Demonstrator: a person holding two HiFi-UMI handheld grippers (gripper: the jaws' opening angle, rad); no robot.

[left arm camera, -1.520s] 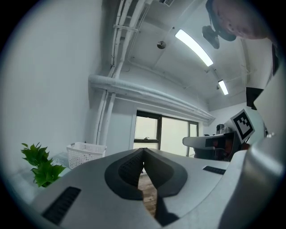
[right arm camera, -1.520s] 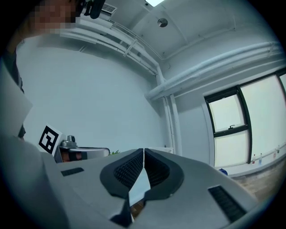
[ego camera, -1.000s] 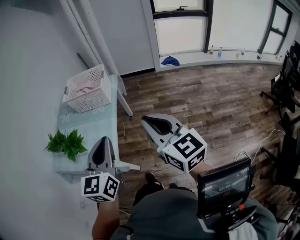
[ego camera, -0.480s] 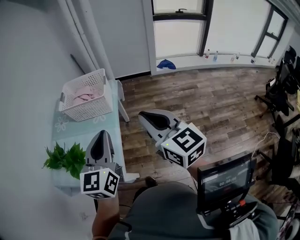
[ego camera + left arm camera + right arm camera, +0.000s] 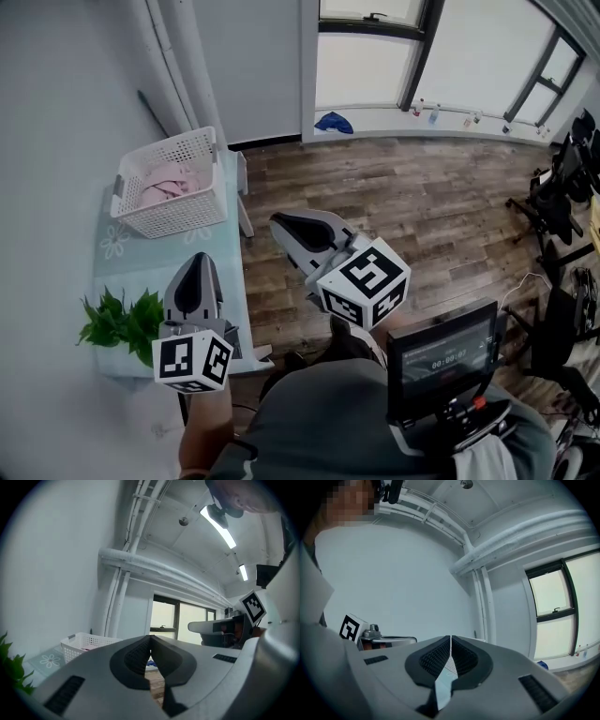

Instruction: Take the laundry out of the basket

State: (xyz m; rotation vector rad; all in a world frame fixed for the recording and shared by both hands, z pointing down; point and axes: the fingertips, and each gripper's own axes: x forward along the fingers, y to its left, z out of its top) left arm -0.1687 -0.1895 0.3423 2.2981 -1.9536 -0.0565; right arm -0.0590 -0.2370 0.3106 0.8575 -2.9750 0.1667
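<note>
Nearest the person, the left gripper is held over the near edge of the table. Its ribbed dark pads are clenched tip to tip with nothing between them. The right gripper is held over the floor, off the table's right edge, and is likewise closed tight and empty. Both have smooth grey shells tapering to a blunt beak. A leafy green plant stands at the table's near left corner. The tabletop appears to be pale, glossy glass with a faint flower print. The basket sits at the table's far end. It is white rigid plastic, rectangular, with lattice walls and an open top. The laundry lies inside it as a soft, crumpled pink cloth, well apart from both grippers. Beyond are dark wood planks and a bright window. Assessment: the task is at the approach stage and nothing has been removed. The next move calls for bringing a gripper above the basket's open top, parting its jaws, lowering into the cloth, pinching a raised fold and lifting clear of the rim. The limp fabric may snag on the lattice.
</note>
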